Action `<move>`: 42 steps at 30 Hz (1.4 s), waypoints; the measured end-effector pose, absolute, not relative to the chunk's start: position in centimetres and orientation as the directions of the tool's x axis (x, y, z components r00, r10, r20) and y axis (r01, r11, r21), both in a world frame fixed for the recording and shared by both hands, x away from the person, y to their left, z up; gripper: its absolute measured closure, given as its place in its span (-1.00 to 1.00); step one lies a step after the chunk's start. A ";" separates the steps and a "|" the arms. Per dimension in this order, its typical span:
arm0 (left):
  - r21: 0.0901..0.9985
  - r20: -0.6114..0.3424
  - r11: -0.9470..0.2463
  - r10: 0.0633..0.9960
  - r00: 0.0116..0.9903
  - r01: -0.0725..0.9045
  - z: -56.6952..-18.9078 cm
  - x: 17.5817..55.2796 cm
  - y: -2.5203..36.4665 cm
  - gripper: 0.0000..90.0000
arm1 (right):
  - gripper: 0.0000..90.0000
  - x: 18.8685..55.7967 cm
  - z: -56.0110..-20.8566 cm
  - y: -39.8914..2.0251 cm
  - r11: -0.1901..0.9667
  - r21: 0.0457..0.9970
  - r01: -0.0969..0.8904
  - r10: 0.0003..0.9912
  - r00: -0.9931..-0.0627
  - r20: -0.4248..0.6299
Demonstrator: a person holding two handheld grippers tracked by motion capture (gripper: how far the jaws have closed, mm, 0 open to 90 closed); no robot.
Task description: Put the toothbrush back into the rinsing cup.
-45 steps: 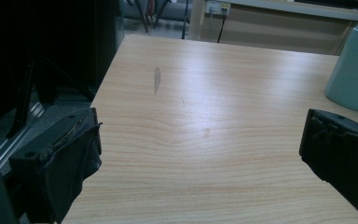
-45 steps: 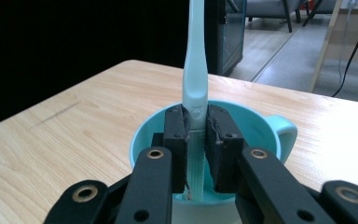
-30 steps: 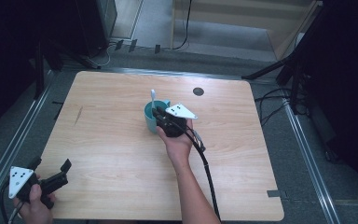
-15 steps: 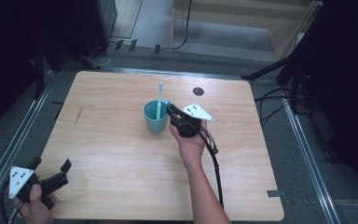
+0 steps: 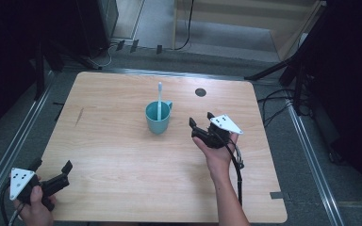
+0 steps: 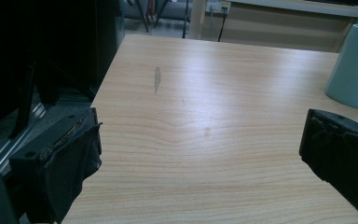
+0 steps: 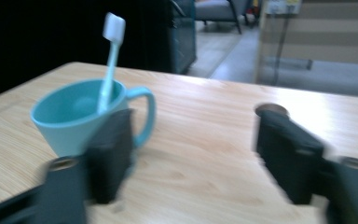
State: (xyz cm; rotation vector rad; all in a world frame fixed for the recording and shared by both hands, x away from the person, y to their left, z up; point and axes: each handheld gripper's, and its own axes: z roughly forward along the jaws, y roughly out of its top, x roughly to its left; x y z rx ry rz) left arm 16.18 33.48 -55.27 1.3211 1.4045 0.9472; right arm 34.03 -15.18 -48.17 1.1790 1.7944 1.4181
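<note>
Two grippers sit over our wooden table (image 5: 122,155). We hold the right gripper (image 5: 201,121) just to the right of the teal mug (image 5: 158,117), apart from it, its jaws spread wide and gripping nothing. In the right gripper view the mug's handle shows between those blurred jaws, and a toothbrush (image 7: 110,60) stands tilted in the mug, head up. We keep the left gripper (image 5: 51,171) at the near left corner of the table, well apart from the mug, jaws also wide open and empty. A small dark round hole (image 5: 200,92) marks the tabletop behind the mug.
</note>
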 end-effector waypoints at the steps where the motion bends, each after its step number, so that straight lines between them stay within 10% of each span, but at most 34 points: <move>1: 0.961 -0.129 0.115 0.991 0.039 0.252 -55.3 16.2 33.5 -1.00 | -0.84 33.7 -48.2 -15.6 0.060 0.946 0.318 0.896 -0.436 0.089; 42: 0.964 -0.074 0.062 0.997 0.038 0.257 -55.3 16.1 32.9 -1.00 | -1.00 24.0 -53.4 -32.3 -0.022 0.935 0.355 0.967 -0.229 0.110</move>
